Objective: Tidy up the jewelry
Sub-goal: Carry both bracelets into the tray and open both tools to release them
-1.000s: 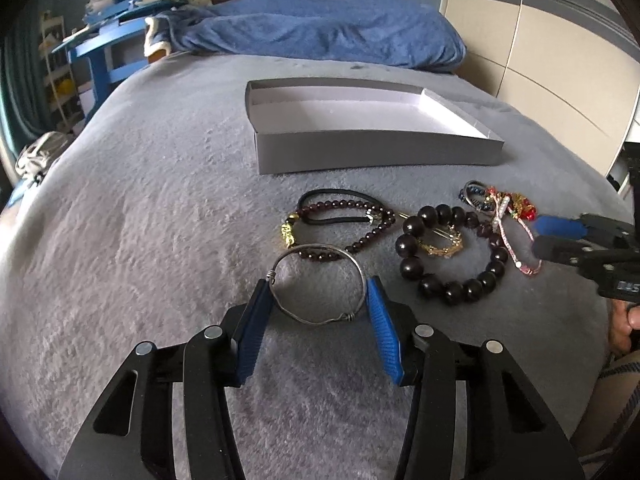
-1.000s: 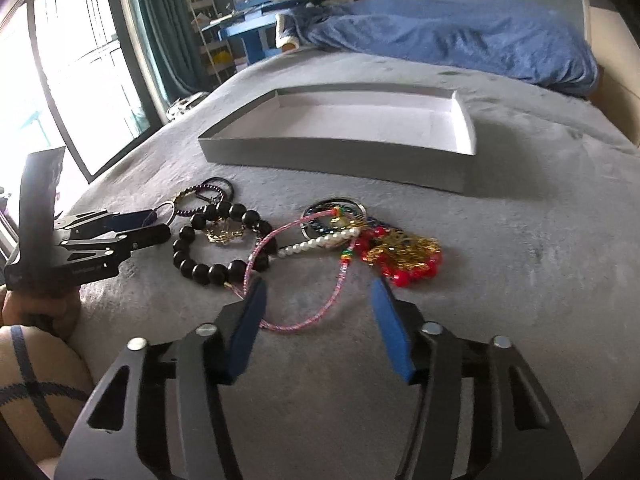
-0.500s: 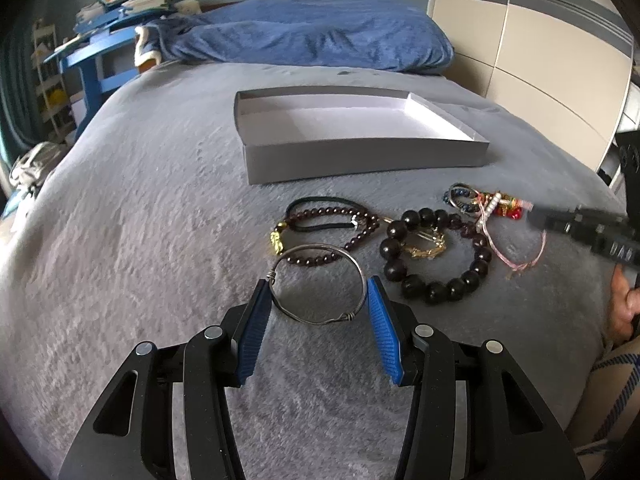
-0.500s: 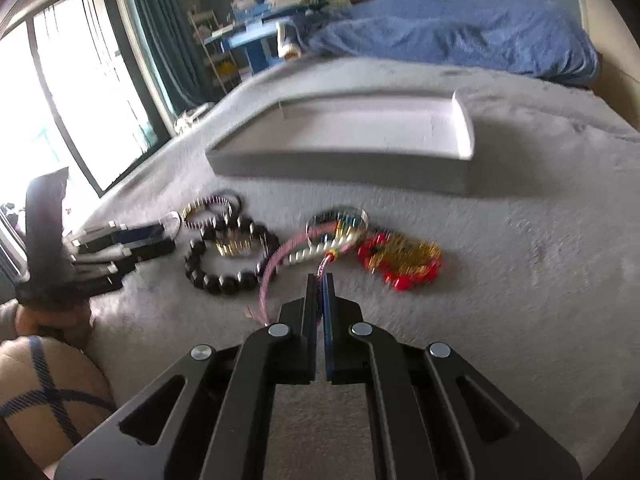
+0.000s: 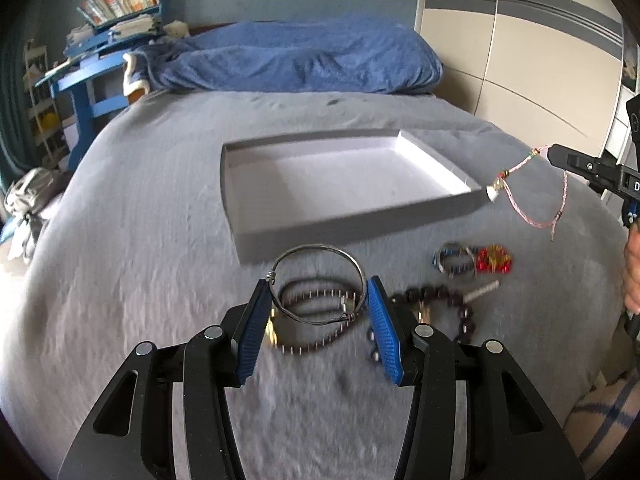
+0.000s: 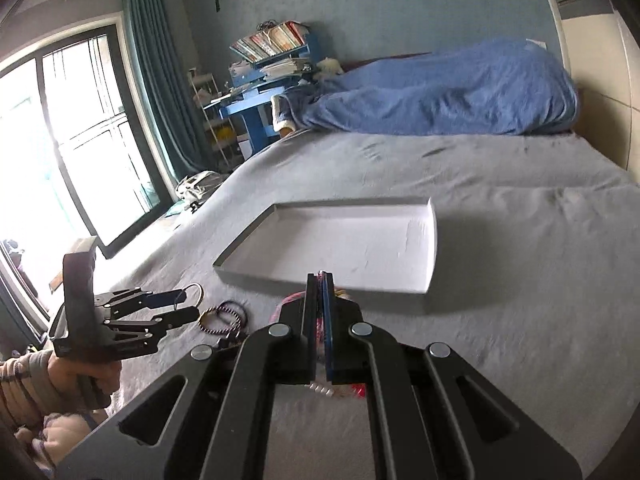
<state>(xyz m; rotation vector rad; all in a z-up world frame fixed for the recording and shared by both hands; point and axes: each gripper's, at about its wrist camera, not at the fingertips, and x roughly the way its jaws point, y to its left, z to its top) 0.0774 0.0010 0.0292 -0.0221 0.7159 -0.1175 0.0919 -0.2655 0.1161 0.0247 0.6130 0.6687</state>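
Note:
My left gripper (image 5: 318, 300) is shut on a silver wire bangle (image 5: 318, 274) and holds it above the bed, in front of the grey tray (image 5: 256, 236). My right gripper (image 6: 320, 280) is shut on a pink string bracelet (image 5: 532, 200), which hangs from its tip at the right of the tray in the left wrist view. On the bed lie a dark red bead bracelet (image 5: 316, 320), a large dark bead bracelet (image 5: 440, 300), a blue-silver bracelet (image 5: 454, 260) and a red-gold one (image 5: 494, 260). The tray (image 6: 428, 240) holds nothing.
A blue blanket (image 5: 300, 60) lies at the head of the grey bed (image 5: 140, 260). A blue desk with books (image 5: 104, 52) stands at the far left, a wardrobe (image 5: 520, 60) at the right, a window (image 6: 60, 140) on the left side.
Both grippers rose from the bed toward the tray. The left lifted the silver bangle; the right, which shut a half second ago, lifted the pink string bracelet off the pile.

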